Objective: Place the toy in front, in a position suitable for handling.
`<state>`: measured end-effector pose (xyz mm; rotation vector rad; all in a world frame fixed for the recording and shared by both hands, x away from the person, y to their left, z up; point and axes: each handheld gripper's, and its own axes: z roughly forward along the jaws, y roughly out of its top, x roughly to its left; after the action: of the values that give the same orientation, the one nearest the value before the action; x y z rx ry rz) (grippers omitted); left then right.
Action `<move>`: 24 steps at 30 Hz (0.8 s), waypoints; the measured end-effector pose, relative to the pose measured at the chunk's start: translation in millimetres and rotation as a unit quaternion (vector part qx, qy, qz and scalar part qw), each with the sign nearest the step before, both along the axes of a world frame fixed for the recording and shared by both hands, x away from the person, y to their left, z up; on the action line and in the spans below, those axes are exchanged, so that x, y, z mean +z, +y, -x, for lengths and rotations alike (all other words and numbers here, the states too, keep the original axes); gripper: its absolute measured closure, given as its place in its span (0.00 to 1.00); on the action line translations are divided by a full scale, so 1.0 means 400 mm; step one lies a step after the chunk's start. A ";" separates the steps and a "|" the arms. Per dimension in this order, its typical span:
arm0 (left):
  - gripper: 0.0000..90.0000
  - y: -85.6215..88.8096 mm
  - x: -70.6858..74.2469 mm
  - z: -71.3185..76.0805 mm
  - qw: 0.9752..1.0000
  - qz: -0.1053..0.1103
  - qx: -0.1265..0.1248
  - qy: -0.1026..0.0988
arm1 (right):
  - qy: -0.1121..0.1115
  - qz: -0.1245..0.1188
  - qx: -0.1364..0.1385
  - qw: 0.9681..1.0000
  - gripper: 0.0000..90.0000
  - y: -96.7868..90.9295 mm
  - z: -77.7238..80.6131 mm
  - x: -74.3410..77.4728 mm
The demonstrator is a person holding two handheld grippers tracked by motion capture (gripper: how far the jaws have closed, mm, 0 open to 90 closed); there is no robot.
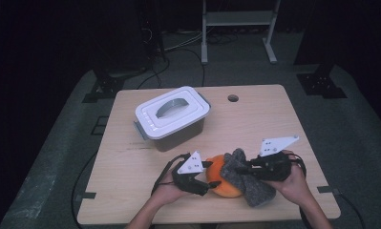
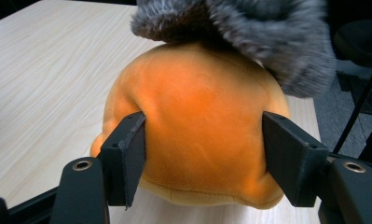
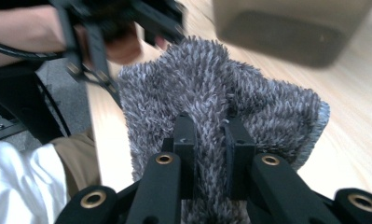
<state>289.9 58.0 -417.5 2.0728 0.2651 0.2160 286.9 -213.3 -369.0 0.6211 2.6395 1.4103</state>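
Lab, dark room, metal stand [image 1: 238, 28], floor cables [image 1: 178, 45]

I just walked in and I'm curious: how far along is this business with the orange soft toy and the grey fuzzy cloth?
Midway, it seems. Done: the right gripper has pinched the grey fuzzy cloth, which drapes on the orange soft toy. In hand: the left gripper has its jaws around the toy, seemingly pressing its sides. Left: probably separating the two; the lidded box sits closed behind them.

The grey cloth [image 2: 249, 32] hides the orange plush's [image 2: 197, 135] top; beyond the right gripper [image 3: 210, 140], the container [image 3: 291, 28] is blurred and cut off.
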 end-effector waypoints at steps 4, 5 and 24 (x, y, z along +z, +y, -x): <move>0.36 0.001 -0.003 0.002 1.000 -0.012 0.001 -0.006 | -0.004 0.027 0.017 0.999 0.86 0.045 0.007 -0.014; 0.36 0.004 -0.006 0.001 1.000 -0.011 0.002 -0.004 | 0.005 0.024 0.021 0.999 0.86 0.044 0.004 -0.022; 0.21 0.026 -0.034 -0.032 0.997 -0.012 -0.002 0.072 | 0.062 0.022 0.015 0.998 0.86 0.014 -0.020 -0.078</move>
<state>302.9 68.3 -431.1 2.1166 0.3459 0.0676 294.7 -207.9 -400.2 0.6879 2.7774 1.3590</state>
